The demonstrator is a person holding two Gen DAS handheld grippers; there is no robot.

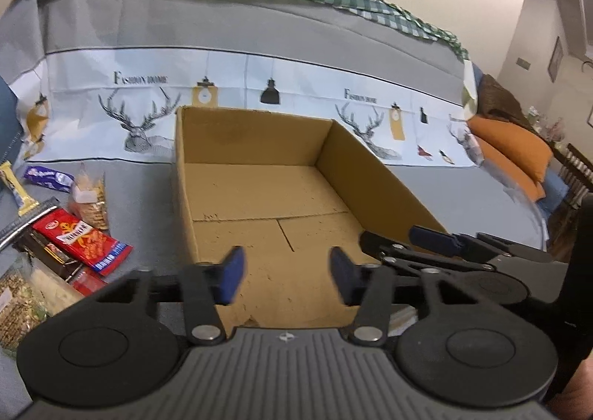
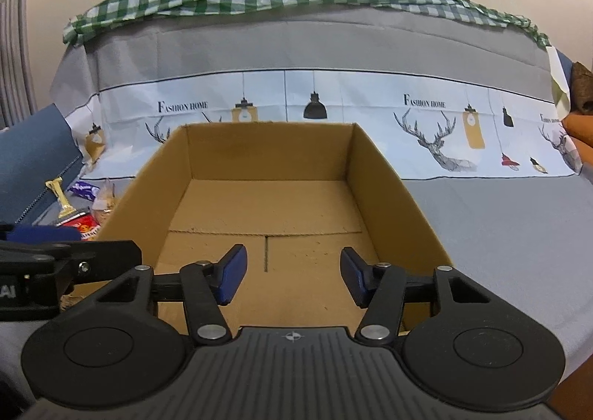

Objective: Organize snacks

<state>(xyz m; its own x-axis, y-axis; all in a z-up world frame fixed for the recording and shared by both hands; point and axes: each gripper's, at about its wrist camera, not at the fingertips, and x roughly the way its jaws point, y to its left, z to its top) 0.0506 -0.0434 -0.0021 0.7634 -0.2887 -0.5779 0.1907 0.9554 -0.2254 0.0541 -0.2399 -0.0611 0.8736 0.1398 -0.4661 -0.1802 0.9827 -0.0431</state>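
left gripper (image 1: 287, 273) jaws parted, empty | right gripper (image 2: 292, 277) jaws parted, empty | open brown cardboard box (image 1: 255, 194) centre frame, empty | snack packets (image 1: 83, 240) lower left | risk: crinkly wrappers slipping

- "FASHION HOME" stands printed twice on the white band of the cloth (image 2: 333, 116), beside the deer heads and lamps.
- The snack wrappers' print is unreadable.
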